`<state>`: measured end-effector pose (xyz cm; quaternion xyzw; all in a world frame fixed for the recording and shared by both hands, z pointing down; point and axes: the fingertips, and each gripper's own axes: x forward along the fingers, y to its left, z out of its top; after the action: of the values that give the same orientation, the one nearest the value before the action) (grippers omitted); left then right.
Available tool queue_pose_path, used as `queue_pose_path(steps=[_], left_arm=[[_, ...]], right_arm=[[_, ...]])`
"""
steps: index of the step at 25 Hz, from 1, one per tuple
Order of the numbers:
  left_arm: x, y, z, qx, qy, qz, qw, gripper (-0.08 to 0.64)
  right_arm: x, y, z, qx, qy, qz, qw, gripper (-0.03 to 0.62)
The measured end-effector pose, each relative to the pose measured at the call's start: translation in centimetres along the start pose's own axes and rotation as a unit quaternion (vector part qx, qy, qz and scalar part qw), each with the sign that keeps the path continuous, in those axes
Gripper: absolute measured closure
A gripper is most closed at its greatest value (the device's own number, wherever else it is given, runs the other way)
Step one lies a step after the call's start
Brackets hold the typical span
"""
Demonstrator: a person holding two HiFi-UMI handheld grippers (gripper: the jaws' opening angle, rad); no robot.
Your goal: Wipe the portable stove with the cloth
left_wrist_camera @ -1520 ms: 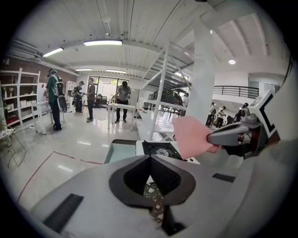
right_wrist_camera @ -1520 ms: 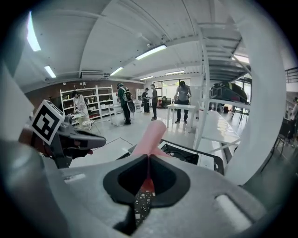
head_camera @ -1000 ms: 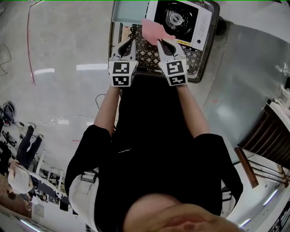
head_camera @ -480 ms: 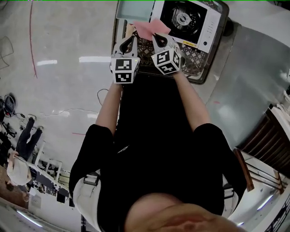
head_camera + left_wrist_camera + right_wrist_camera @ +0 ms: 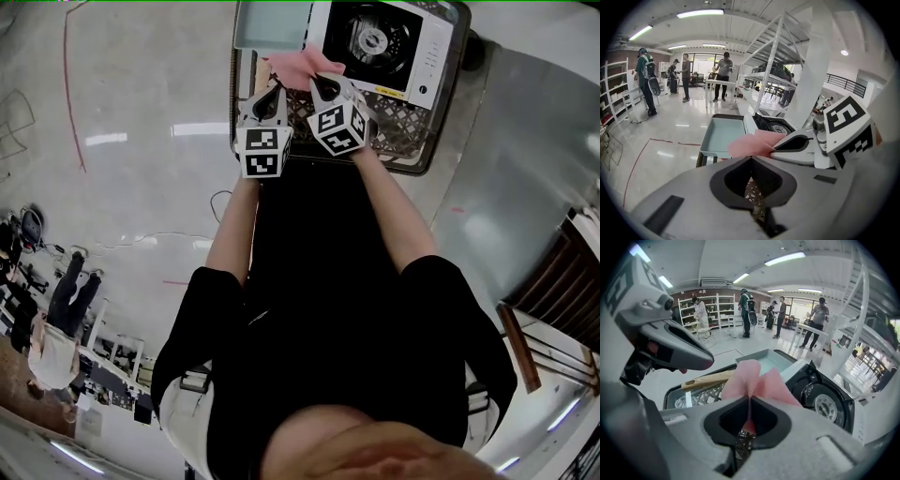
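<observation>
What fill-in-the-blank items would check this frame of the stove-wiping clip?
1. The right tool is shut on a ___ cloth.
2. In the head view, the tray lies to the ___ of the portable stove.
3. A ___ handle lies in the lattice basket.
Missing words: pink; left; wooden.

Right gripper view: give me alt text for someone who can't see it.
The right gripper pinches a pink cloth in its shut jaws, in front of a portable stove at the right. The left gripper hangs at upper left over a mesh basket, with people standing in a bright hall behind.
</observation>
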<state>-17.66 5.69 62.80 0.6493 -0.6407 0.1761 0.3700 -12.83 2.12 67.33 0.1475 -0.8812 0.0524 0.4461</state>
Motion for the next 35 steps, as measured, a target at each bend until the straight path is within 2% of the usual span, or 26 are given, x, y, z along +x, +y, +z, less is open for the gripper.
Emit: queue_pose_path(steps=[8, 20, 35], left_arm=[[0.6, -1.3, 0.4, 0.014, 0.009, -0.018, 0.9997, 0.561], [1.9, -3.2, 0.4, 0.026, 0.017, -0.039, 0.9988, 0.561], [4.1, -7.8, 0.6, 0.062, 0.033, -0.076, 0.9946, 0.561]], right_arm=[[-0.5, -0.9, -1.2, 0.026, 0.001, -0.01, 1.0, 0.578], [-2.0, -2.2, -3.1, 0.036, 0.01, -0.031, 0.999, 0.578], [-5.1, -5.7, -7.6, 0.099, 0.021, -0.075, 0.992, 0.578]])
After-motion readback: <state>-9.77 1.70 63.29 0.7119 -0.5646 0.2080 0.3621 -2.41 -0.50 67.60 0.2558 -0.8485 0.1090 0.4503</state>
